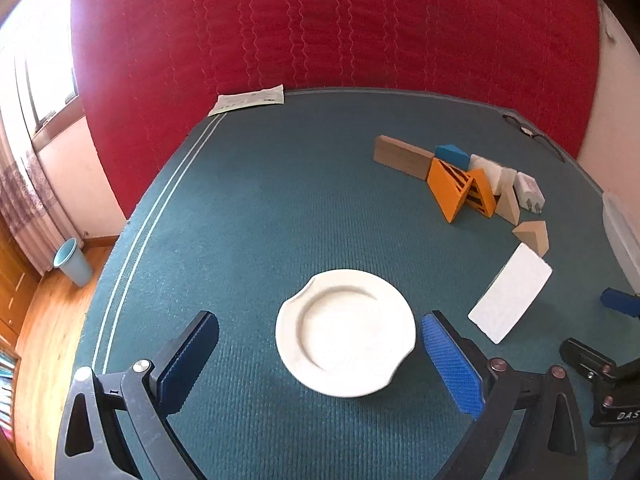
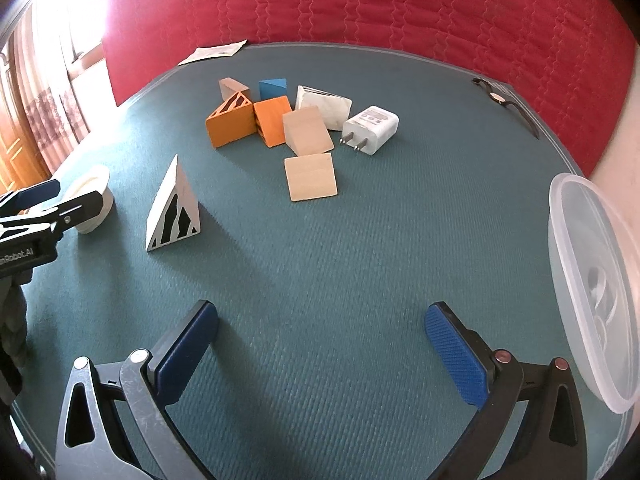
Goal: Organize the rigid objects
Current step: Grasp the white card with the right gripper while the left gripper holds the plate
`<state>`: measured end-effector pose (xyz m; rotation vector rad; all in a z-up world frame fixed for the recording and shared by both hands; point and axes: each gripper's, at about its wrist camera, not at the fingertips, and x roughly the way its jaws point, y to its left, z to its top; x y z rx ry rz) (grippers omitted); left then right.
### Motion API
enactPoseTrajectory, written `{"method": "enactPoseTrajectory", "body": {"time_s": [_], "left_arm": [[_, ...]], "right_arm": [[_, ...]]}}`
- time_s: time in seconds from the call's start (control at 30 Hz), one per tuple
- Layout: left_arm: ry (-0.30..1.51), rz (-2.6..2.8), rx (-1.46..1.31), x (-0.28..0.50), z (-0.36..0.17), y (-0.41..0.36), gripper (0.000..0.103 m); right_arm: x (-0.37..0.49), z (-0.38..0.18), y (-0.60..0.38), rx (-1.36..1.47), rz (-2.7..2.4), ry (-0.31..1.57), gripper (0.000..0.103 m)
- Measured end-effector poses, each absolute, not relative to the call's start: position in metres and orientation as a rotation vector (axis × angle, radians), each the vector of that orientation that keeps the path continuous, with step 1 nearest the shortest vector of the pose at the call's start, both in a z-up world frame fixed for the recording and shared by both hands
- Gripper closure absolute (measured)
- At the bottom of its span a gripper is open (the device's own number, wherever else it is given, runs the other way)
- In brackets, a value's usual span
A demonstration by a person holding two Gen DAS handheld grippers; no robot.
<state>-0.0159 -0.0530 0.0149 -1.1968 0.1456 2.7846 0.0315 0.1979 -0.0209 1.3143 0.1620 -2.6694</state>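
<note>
A white plate (image 1: 346, 332) lies on the teal tablecloth (image 1: 260, 208). My left gripper (image 1: 320, 320) is open with a finger on either side of the plate and holds nothing. At the back right is a heap of rigid pieces: a long wooden block (image 1: 400, 156), orange triangular pieces (image 2: 232, 120), a blue wedge (image 2: 273, 88), wooden wedges (image 2: 312, 176) and a white charger (image 2: 372, 128). A white triangle with black stripes (image 2: 174, 208) stands alone nearer the plate (image 2: 94, 200). My right gripper (image 2: 320, 316) is open and empty over bare cloth, well short of the heap.
A clear plastic container (image 2: 588, 280) stands at the table's right edge. A paper sheet (image 1: 250, 100) lies at the far left corner and a dark strap (image 2: 498, 98) at the far right. A red quilt (image 1: 320, 20) hangs behind. A blue bin (image 1: 74, 262) stands on the floor.
</note>
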Motion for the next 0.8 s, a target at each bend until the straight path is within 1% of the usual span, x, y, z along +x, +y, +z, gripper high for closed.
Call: {"method": "enactPoseTrajectory", "body": {"time_s": [0.27, 0.3, 0.33, 0.37, 0.4, 0.47, 0.5, 0.6, 0.73, 0.8], "left_arm": [[0.094, 2.755, -1.198, -0.017, 0.014, -0.057, 0.000], [0.097, 2.752, -1.209, -0.018, 0.013, -0.057, 0.002], [0.097, 2.745, -1.221, -0.020, 0.011, -0.056, 0.009], [0.094, 2.736, -1.236, -0.021, 0.010, -0.057, 0.014], [0.085, 2.721, -1.255, -0.022, 0.008, -0.057, 0.022], [0.078, 2.728, -1.244, -0.021, 0.009, -0.058, 0.031], [0.071, 2.728, -1.236, -0.019, 0.009, -0.058, 0.034], [0.053, 2.745, -1.222, -0.018, 0.011, -0.061, 0.034], [0.003, 2.774, -1.218, -0.018, 0.011, -0.067, 0.034], [-0.028, 2.787, -1.221, -0.019, 0.012, -0.072, 0.034]], "right_arm": [[0.033, -0.022, 0.198, 1.320, -2.672, 0.148, 0.000], [0.034, -0.022, 0.196, 1.317, -2.663, 0.144, 0.000], [0.035, -0.021, 0.194, 1.311, -2.657, 0.143, 0.003], [0.037, -0.020, 0.190, 1.296, -2.643, 0.135, 0.005], [0.039, -0.018, 0.186, 1.285, -2.633, 0.132, 0.008], [0.041, -0.014, 0.177, 1.251, -2.600, 0.124, 0.012], [0.042, -0.013, 0.172, 1.236, -2.587, 0.121, 0.014], [0.041, -0.010, 0.161, 1.213, -2.555, 0.114, 0.019], [0.038, -0.006, 0.147, 1.202, -2.533, 0.104, 0.019], [0.033, -0.005, 0.145, 1.220, -2.507, 0.051, 0.019]]}}
